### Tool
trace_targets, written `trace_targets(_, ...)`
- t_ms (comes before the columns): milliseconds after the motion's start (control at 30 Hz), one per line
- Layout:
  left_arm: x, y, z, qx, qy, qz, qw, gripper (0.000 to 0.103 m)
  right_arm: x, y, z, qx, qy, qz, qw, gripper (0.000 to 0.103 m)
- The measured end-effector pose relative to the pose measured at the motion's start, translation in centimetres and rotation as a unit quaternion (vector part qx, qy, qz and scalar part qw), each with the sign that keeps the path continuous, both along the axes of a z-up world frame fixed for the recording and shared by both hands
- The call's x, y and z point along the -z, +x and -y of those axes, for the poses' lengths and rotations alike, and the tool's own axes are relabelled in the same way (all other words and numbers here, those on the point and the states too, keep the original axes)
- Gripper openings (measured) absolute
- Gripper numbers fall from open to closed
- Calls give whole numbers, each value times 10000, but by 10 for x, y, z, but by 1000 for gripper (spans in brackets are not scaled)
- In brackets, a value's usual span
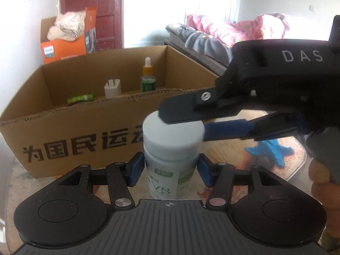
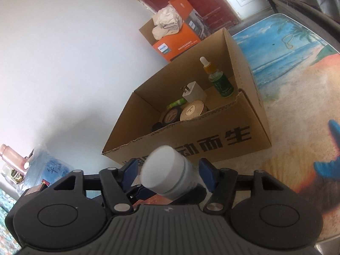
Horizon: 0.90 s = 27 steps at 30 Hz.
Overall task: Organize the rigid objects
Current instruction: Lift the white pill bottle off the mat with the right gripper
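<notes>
"V8" bottle; box "为国民运".

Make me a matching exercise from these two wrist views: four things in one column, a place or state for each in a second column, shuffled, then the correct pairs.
Things:
1. white-capped pill bottle
2. dropper bottle
3. white charger plug
4. orange box

Places or states:
A. lying in the cardboard box, prongs pointing up and away
B. behind the cardboard box, near the white wall
C. outside the cardboard box, between the fingers of both grippers
D. standing upright in the cardboard box's far corner

Pairs: 1-C, 2-D, 3-A, 4-B
</notes>
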State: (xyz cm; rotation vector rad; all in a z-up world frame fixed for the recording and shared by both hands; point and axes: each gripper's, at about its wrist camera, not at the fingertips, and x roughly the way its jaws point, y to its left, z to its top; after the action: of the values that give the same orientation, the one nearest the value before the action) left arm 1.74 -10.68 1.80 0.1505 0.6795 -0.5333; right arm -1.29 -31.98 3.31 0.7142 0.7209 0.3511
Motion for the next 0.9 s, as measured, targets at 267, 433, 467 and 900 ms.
trace_targets(267, -10, -9, 3, -93, 142, 68, 9998, 93, -12, -6, 25, -116, 2, 312, 9994, 78)
trace_targets(433, -15, -20, 7, -1, 266, -52, 9996, 95, -35, -27, 47, 56, -400, 661, 9970, 95)
trace_targets(467, -15, -20, 8, -33, 262, -102, 9996, 95, -40, -30, 50, 85, -502, 720, 9961, 97)
trace_targets(900, -5, -29, -7, -47, -844, -872, 9926, 101, -79, -75, 46, 809, -2611, 579, 9602, 103)
